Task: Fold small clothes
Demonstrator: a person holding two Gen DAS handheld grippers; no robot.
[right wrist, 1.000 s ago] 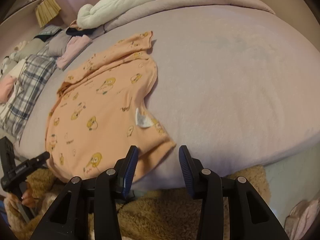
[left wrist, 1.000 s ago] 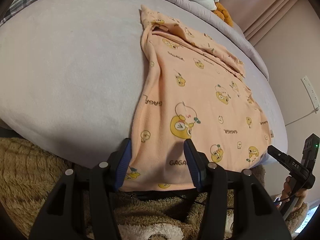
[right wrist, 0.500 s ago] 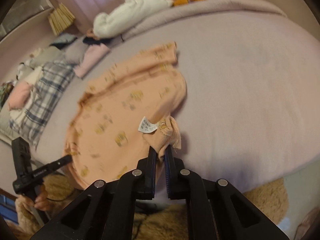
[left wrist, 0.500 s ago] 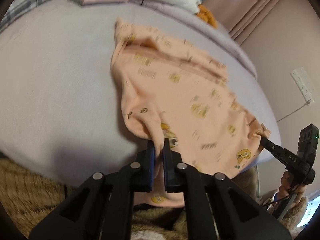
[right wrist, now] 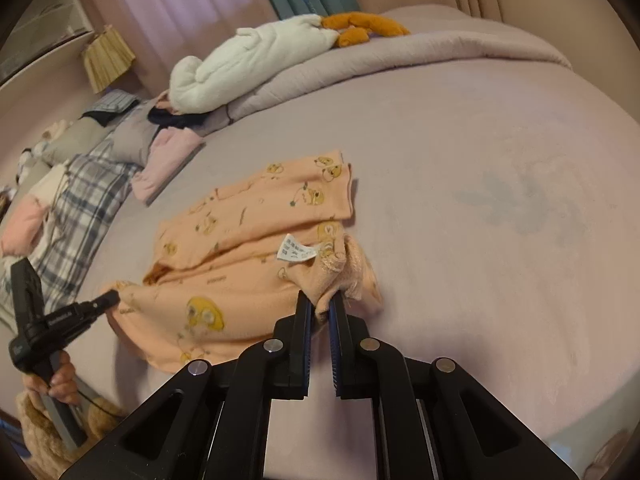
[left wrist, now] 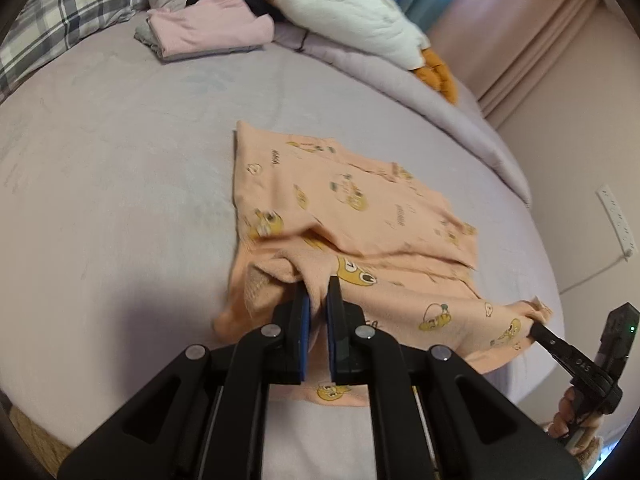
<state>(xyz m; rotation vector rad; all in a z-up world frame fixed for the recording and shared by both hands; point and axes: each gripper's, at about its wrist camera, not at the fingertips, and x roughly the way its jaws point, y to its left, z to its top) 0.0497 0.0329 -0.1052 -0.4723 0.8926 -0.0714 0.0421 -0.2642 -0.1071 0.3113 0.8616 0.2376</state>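
Observation:
A small peach garment [left wrist: 360, 216] printed with yellow cartoon figures lies on the lilac bed [left wrist: 100, 168]. My left gripper [left wrist: 317, 300] is shut on its near left hem corner and holds it lifted. My right gripper [right wrist: 320, 304] is shut on the near right hem corner, beside a white care label [right wrist: 295, 251]. The near half of the garment [right wrist: 240, 264] is raised and carried over the far half. Each gripper shows in the other's view, the right one [left wrist: 536, 326] and the left one [right wrist: 108, 300], pinching cloth.
A folded pink garment [left wrist: 208, 28] lies at the far side of the bed. A white and orange plush toy [left wrist: 360, 12] rests on a rolled duvet. A plaid cloth [right wrist: 80, 208] lies at the left. A wall socket [left wrist: 618, 220] is at the right.
Both grippers closed on the near hem corners, then lifted and carried them away from the bed edge toward the far end, so the garment's lower half is folding over its upper half.

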